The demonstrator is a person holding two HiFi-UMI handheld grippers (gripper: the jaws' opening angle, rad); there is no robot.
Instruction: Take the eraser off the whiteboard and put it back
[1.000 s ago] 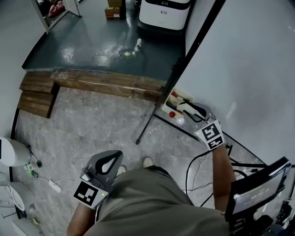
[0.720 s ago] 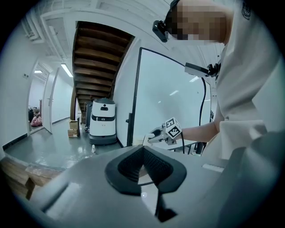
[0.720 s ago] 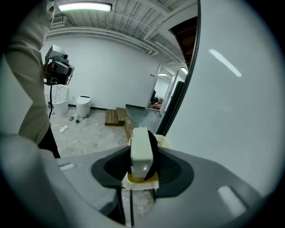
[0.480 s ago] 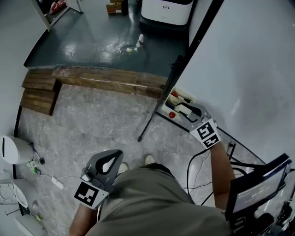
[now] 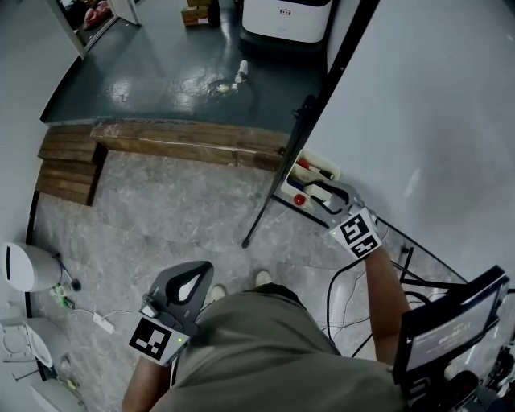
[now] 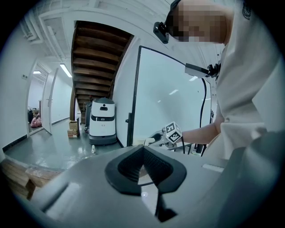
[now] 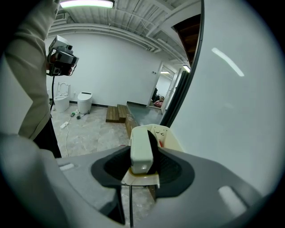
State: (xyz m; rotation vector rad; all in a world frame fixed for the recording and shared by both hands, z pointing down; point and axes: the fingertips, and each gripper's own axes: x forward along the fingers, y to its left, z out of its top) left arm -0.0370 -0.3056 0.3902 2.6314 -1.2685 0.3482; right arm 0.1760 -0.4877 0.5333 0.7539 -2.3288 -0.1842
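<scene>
My right gripper (image 5: 323, 194) is shut on the eraser (image 7: 141, 149), a cream block with a black felt side that stands on edge between the jaws. It hovers just over the whiteboard's pale tray (image 7: 165, 135), which holds red-capped markers (image 5: 300, 199). The whiteboard (image 5: 434, 113) fills the right side. My left gripper (image 5: 190, 286) hangs low by the person's hip, jaws together with nothing in them. From the left gripper view, the right gripper's marker cube (image 6: 173, 132) shows at the tray.
The board's black stand leg (image 5: 264, 212) slants to the floor. Wooden planks (image 5: 181, 145) lie across the stone floor, a white machine (image 5: 287, 19) stands behind them. A screen on a stand (image 5: 449, 326) and cables (image 5: 342, 294) sit at the right.
My right gripper has sunk a little toward the tray, still holding the eraser. The left gripper has stayed where it was.
</scene>
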